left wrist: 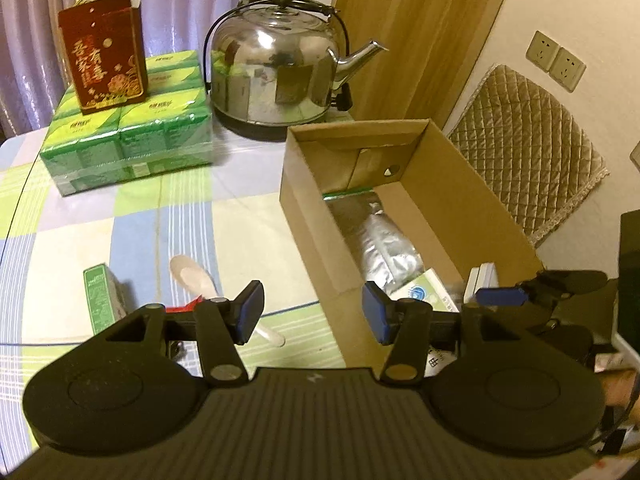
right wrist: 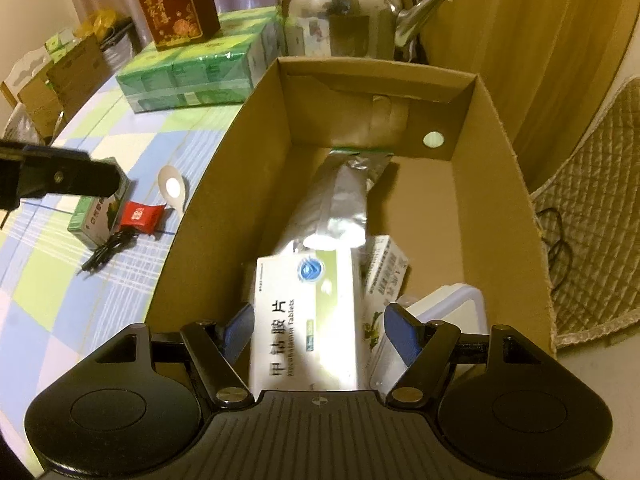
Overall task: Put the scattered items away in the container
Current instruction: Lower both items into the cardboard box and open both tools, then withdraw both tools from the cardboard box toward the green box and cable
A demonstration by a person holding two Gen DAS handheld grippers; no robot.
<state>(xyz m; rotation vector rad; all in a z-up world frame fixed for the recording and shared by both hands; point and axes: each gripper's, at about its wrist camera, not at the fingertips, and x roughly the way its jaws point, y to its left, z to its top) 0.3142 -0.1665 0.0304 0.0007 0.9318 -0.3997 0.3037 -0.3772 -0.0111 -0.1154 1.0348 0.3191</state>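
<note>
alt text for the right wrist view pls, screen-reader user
The open right gripper hangs over a cardboard box holding a white tablet box, a silver foil pouch and other packs. Left of the box, a spoon, red packet and black cable lie on the checked tablecloth.

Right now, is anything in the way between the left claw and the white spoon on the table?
Nothing visible blocks it. The left claw is open above the table, and the white spoon lies just ahead, partly hidden behind one claw finger. The red packet sits beside it.
</note>
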